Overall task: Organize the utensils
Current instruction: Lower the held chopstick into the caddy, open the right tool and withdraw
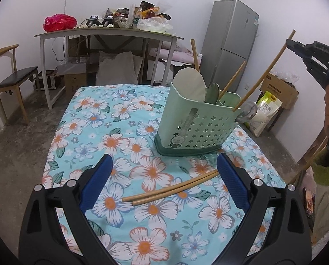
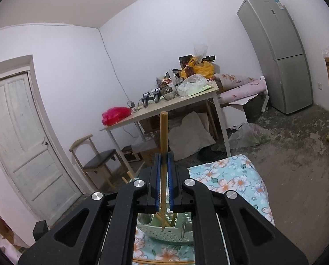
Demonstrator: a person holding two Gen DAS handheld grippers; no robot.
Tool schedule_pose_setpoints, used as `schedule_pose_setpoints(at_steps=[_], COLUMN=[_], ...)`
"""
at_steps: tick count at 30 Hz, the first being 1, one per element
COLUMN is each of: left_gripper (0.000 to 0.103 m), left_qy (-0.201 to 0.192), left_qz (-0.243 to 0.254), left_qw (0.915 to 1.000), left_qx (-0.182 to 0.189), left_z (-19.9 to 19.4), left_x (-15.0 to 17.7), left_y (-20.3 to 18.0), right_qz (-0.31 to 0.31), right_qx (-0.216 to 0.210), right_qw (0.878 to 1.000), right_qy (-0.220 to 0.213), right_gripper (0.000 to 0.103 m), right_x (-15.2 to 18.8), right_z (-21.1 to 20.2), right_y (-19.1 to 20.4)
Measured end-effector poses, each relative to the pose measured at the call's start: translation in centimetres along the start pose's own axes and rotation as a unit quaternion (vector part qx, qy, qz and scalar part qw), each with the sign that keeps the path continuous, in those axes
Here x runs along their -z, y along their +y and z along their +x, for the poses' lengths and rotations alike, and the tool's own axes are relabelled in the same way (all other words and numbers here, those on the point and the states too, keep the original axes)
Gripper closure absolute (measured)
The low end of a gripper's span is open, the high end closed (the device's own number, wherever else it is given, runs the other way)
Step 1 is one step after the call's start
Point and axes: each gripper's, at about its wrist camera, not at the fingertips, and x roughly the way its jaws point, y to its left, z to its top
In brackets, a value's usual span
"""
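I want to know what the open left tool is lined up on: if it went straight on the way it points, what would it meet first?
Most likely the two chopsticks lying on the flowered tablecloth, between the left tool's open fingers. The green utensil holder stands further back; depth is uncertain.

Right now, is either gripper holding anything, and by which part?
Right gripper is shut on one chopstick near its upper end, its lower tip over the caddy. Left gripper is open, holding nothing, above two loose chopsticks.
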Motion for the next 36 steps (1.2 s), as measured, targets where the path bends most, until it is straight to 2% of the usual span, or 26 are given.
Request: schedule_pose_setpoints(at_steps=[12, 20, 25, 28, 32, 36], left_gripper=[0.012, 0.012, 0.012, 0.012, 0.012, 0.011], left_qy=[-0.006, -0.005, -0.008, -0.007, -0.006, -0.005], left_qz=[-0.002, -0.002, -0.001, -0.001, -0.003, -0.007], left_qw=[0.9999, 0.9999, 0.9998, 0.9998, 0.9998, 0.9998], left_qx=[-0.012, -0.014, -0.017, -0.020, -0.020, -0.016], left_z=[-0.7, -0.7, -0.9, -0.9, -0.6, -0.2], left_x=[0.0, 0.2, 0.3, 0.3, 0.3, 0.3], left_y=[0.4, 0.4, 0.5, 0.6, 0.9, 1.1], right_qz=[-0.023, -0.037, -0.018, -0.014, -0.027, -0.022], right_qx=[-0.019, 0.008, 0.029, 0.037, 0.051, 0.053], right_qw=[0.999, 0.999, 0.995, 0.996, 0.997, 0.998], right_qy=[-0.013, 0.027, 0.096, 0.085, 0.046, 0.006], right_gripper=[0.097, 0.097, 0.097, 0.093, 0.075, 0.074], right_x=[-2.2, 0.5, 2.6, 2.2, 0.8, -0.6], right_z=[2.3, 7.5, 10.3, 9.3, 7.0, 4.0], right_y=[1.7, 1.1, -0.6, -1.2, -1.2, -1.3])
